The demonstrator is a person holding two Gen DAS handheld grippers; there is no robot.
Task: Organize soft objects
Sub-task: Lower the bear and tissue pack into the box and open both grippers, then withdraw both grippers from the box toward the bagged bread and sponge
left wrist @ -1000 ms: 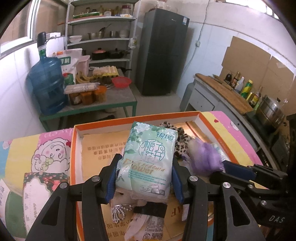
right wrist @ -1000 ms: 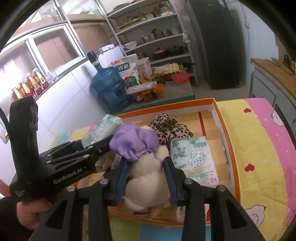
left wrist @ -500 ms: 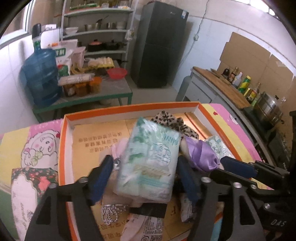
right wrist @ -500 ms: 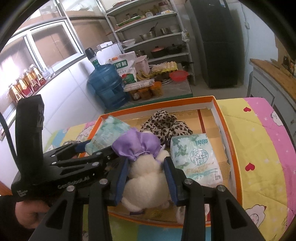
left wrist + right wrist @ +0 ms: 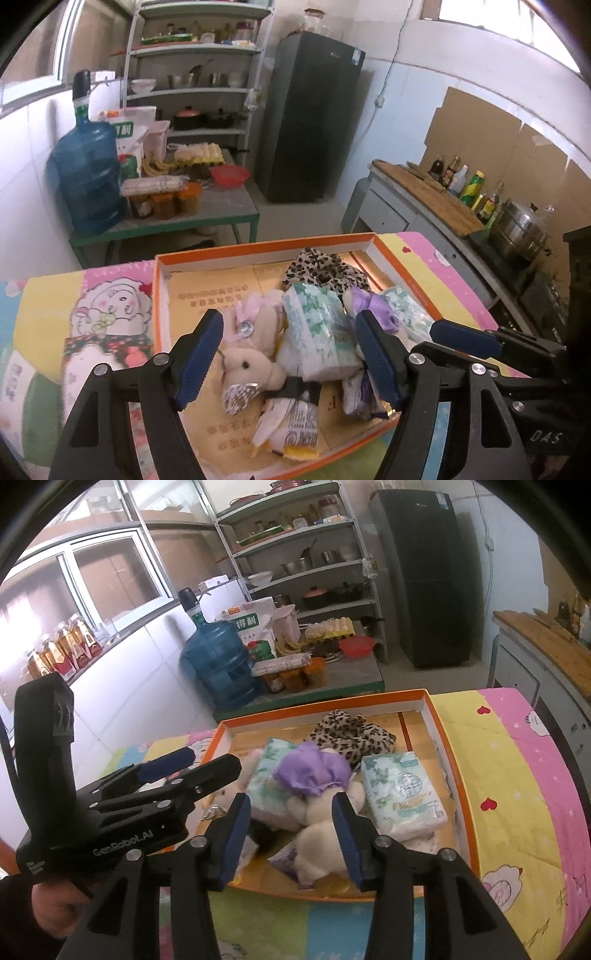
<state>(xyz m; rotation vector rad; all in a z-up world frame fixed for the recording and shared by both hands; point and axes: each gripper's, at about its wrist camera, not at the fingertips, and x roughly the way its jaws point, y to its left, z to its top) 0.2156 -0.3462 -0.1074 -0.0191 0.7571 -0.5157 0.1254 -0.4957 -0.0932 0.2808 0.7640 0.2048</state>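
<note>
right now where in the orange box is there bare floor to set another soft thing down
Bare cardboard shows in the orange box's far-left corner, between its wall and the pink bunny, and in a narrow strip along the right wall beside the tissue pack. The middle and near end are crowded.

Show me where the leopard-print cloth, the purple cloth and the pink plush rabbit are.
leopard-print cloth (image 5: 352,734): right wrist view, middle of the bundle.
purple cloth (image 5: 314,771): right wrist view, centre of the fabric.
pink plush rabbit (image 5: 247,363): left wrist view, on its face.
</note>
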